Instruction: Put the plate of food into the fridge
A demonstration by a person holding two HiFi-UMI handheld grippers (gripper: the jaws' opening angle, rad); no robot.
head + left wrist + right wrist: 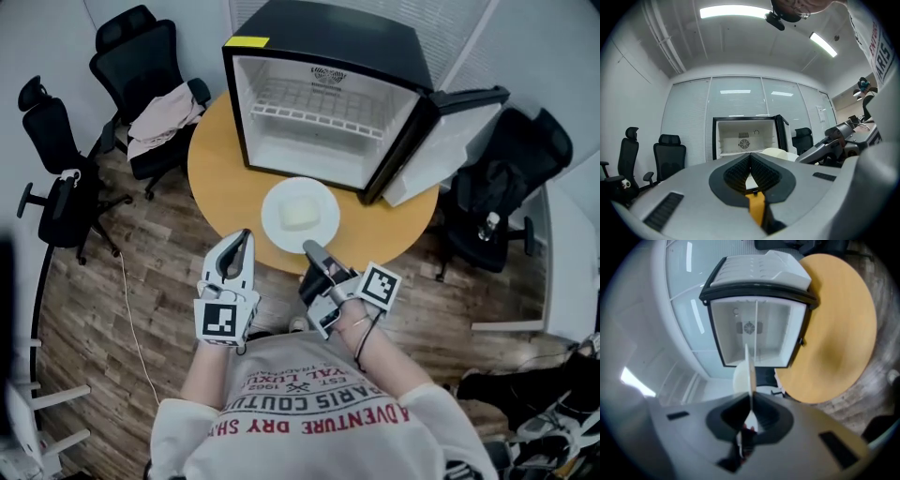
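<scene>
The round white plate point(273, 223) w/ a pale block of food point(300, 214) on it is near the front edge of the round light-wood table point(217, 178), right in front of the small black fridge point(328, 33). The fridge is white inside w/ a wire shelf point(319, 101) up high, & its door point(441, 141) hangs wide open on the right. The right gripper point(310, 248) has its jaws shut tight on the plate's near rim. In the right gripper view the plate point(749, 364) shows edge-on, a thin white line coming out from betw. the pads of the right gripper point(751, 398), w/ the open fridge point(754, 333) straight ahead & the table point(834, 324) off to the side. Can't tell if the plate sits on the table or is lifted a bit. The left gripper point(245, 238) is close by the plate's left side. In the left gripper view the left gripper point(750, 155) has its jaws closed together w/ nothing in them, & it points at the fridge point(746, 136). A black office chair point(141, 56) w/ a pale cloth point(167, 114) on its seat stands behind the table on the left.
</scene>
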